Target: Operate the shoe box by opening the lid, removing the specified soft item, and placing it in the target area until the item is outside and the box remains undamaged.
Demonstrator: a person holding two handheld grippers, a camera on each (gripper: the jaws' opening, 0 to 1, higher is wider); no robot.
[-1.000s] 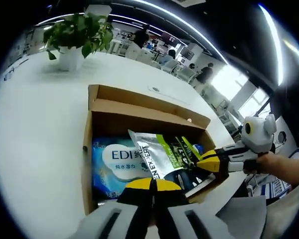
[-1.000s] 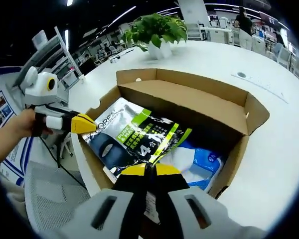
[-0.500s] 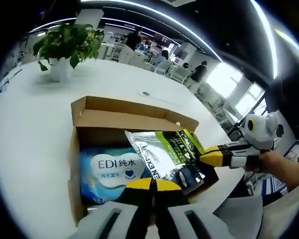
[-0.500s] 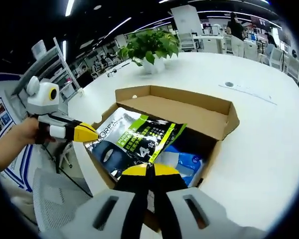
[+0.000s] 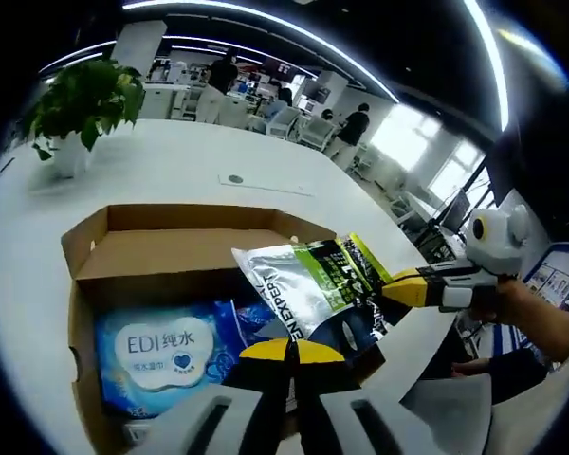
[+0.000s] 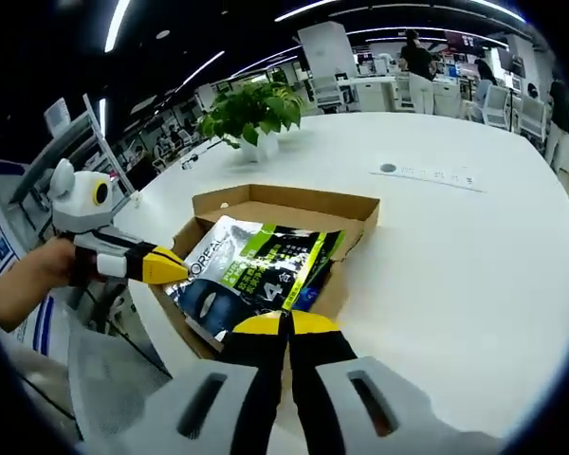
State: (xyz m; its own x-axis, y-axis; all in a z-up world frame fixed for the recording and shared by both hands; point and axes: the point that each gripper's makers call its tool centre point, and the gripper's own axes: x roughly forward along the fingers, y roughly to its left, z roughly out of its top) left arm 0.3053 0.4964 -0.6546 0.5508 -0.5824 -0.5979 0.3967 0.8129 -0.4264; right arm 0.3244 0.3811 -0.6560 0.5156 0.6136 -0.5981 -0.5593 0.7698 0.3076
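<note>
White table (image 6: 474,256) (office beyond) bears shoe box (image 6: 294,204).

You are working under bright ceiling strips (image 5: 266,19); glare is washing the white tabletop (image 6: 455,246), and edges are bending, fisheye-style.

A potted plant (image 5: 76,104) stands on the white table (image 5: 171,161) at about ten o'clock in the left gripper view; in the right gripper view it is at about eleven o'clock. A round grommet (image 5: 234,178) and a flat white strip (image 6: 434,174) lie on the table top, beyond the plant's side. Far behind, people (image 5: 220,76) stand among desks and chairs (image 6: 498,100). Long ceiling lights (image 5: 266,19) run overhead. Bright windows (image 5: 403,142) are at two o'clock in the left gripper view.
</note>
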